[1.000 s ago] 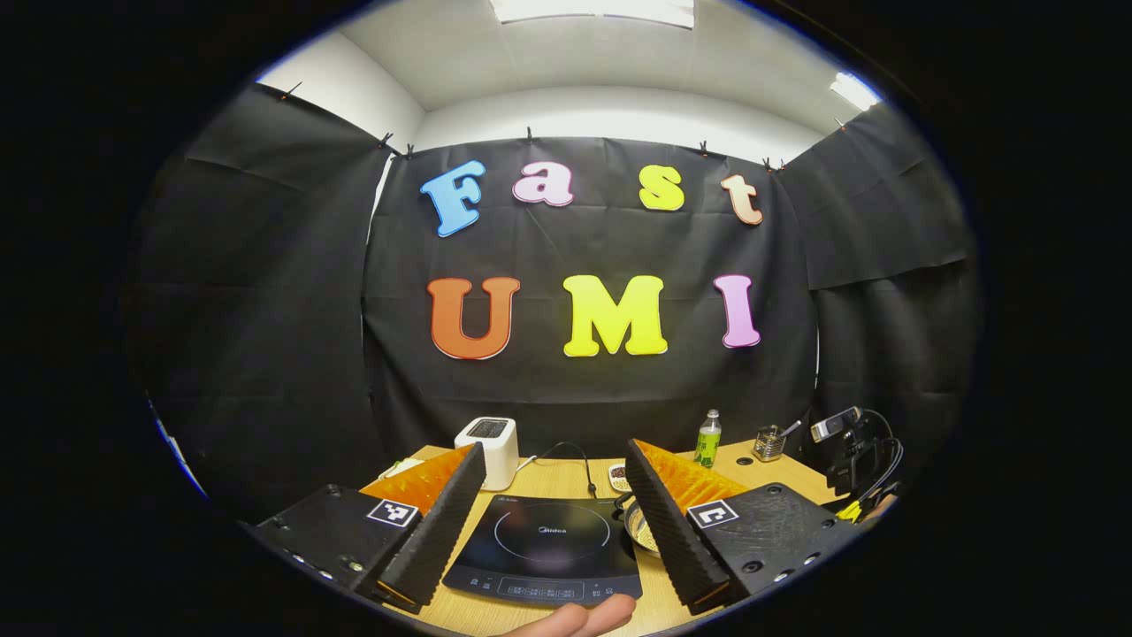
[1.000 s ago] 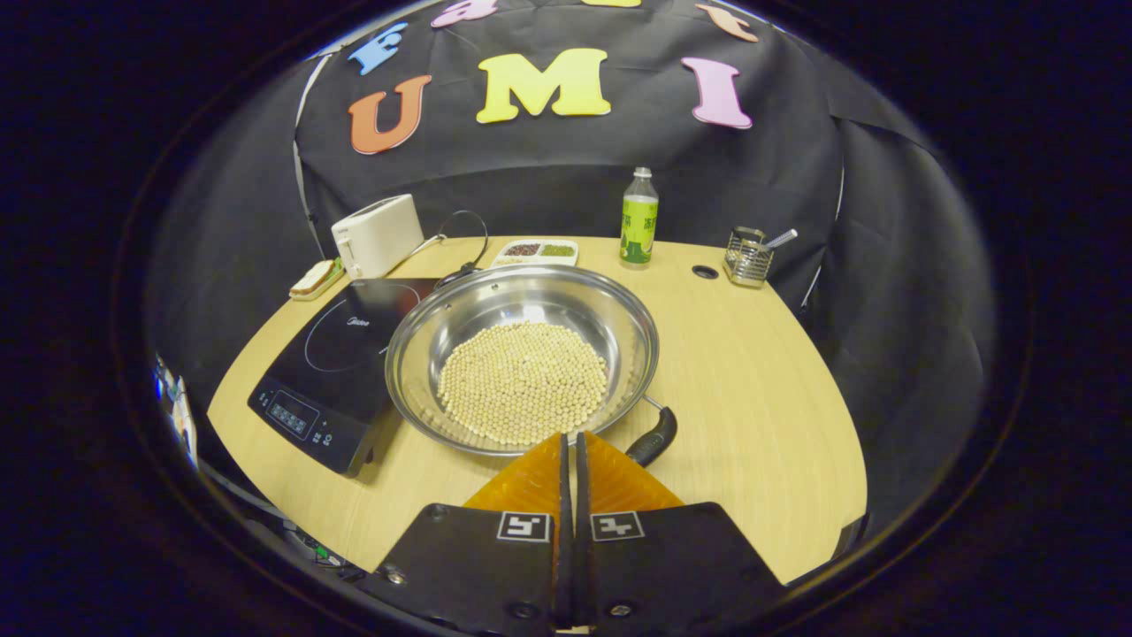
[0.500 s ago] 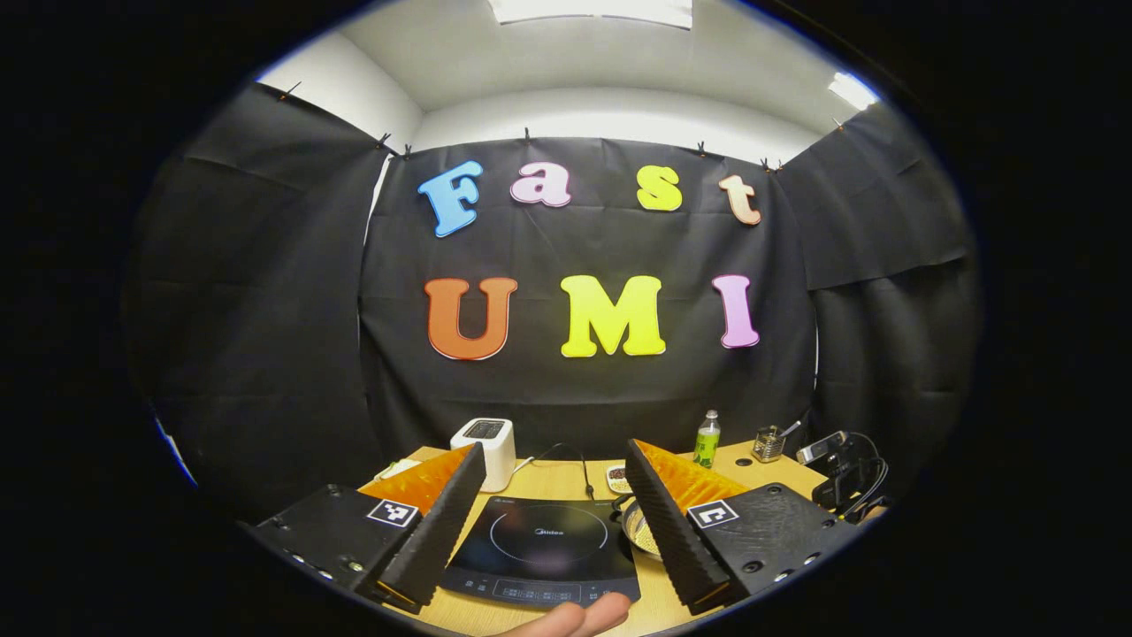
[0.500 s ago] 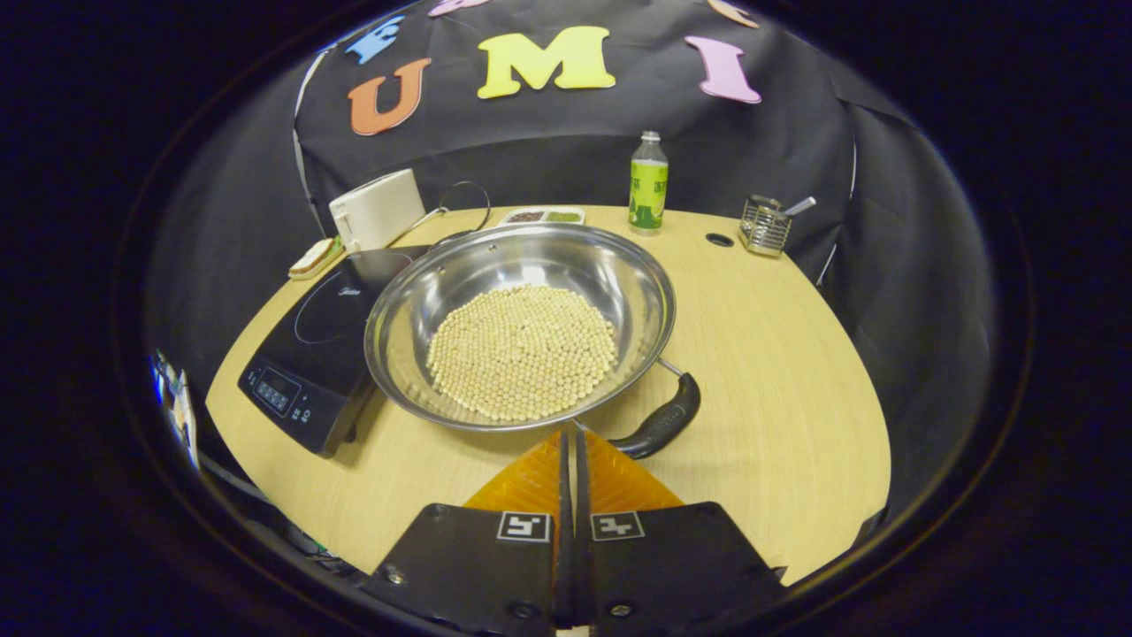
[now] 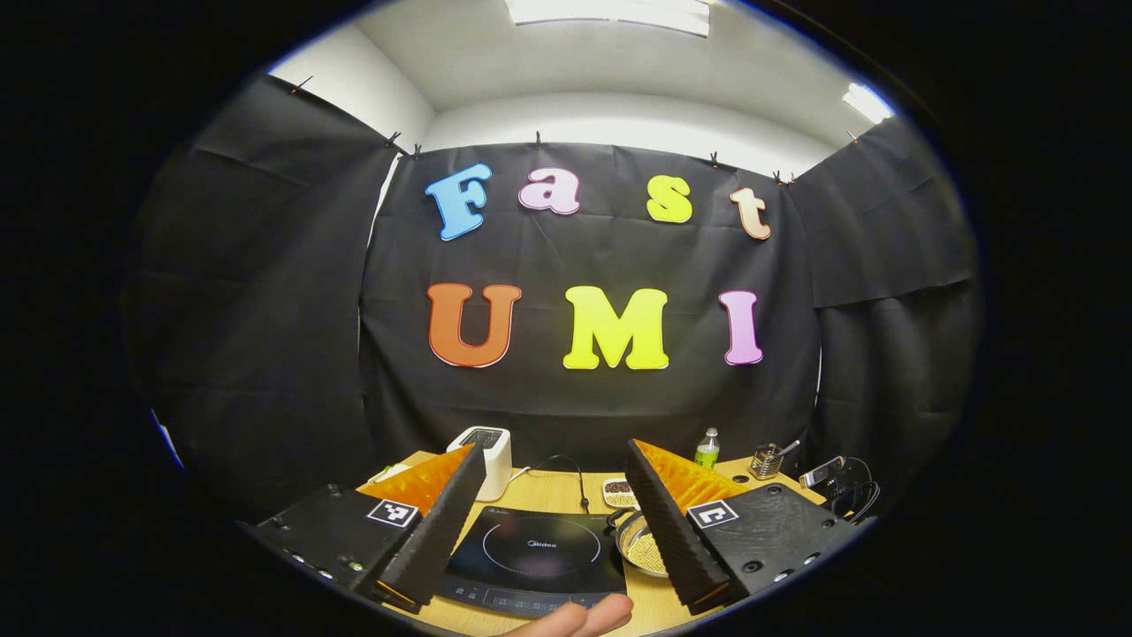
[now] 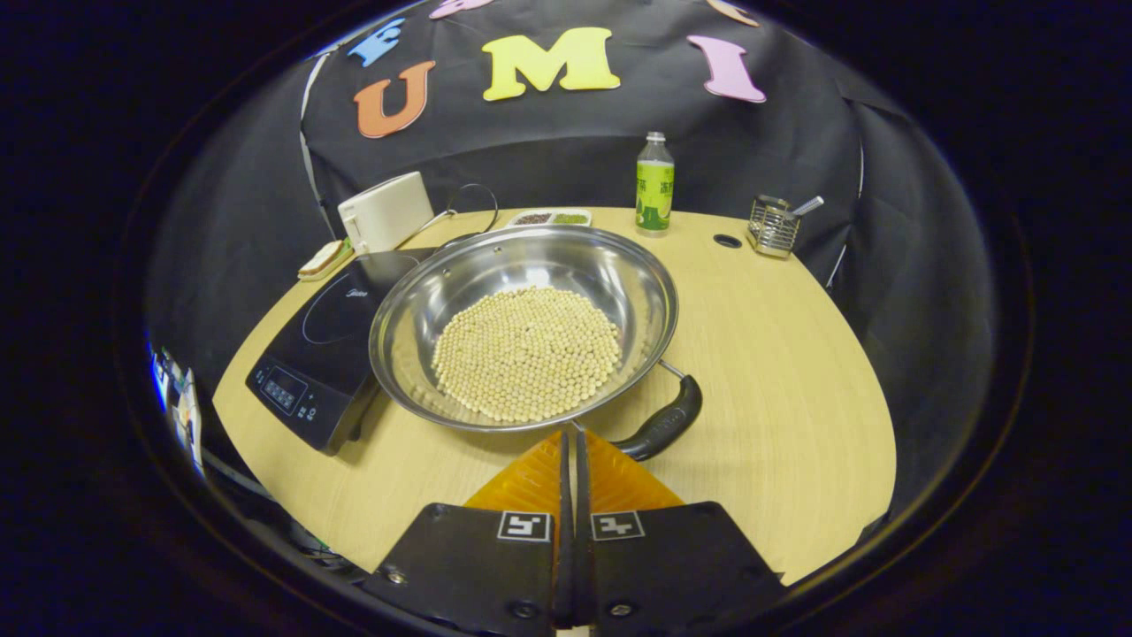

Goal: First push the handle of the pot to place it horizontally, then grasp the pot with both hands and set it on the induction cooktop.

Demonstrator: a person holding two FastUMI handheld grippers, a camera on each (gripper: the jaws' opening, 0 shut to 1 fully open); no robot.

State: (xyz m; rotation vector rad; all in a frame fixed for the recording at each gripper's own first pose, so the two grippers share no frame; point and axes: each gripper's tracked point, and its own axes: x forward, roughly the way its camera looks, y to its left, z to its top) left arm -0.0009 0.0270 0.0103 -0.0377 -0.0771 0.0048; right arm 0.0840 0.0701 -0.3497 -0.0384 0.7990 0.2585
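Touching pot (image 6: pixel 523 327) handle (image 6: pixel 661 423) | right hand-held gripper (image 6: pixel 570 442) closed

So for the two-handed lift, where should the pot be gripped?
By judgement: the right tongs take the black handle, which sticks out near-right of the pot and lies low over the table, so they close across its width. The left tongs take the thin rim on the far-left side by the induction cooktop.
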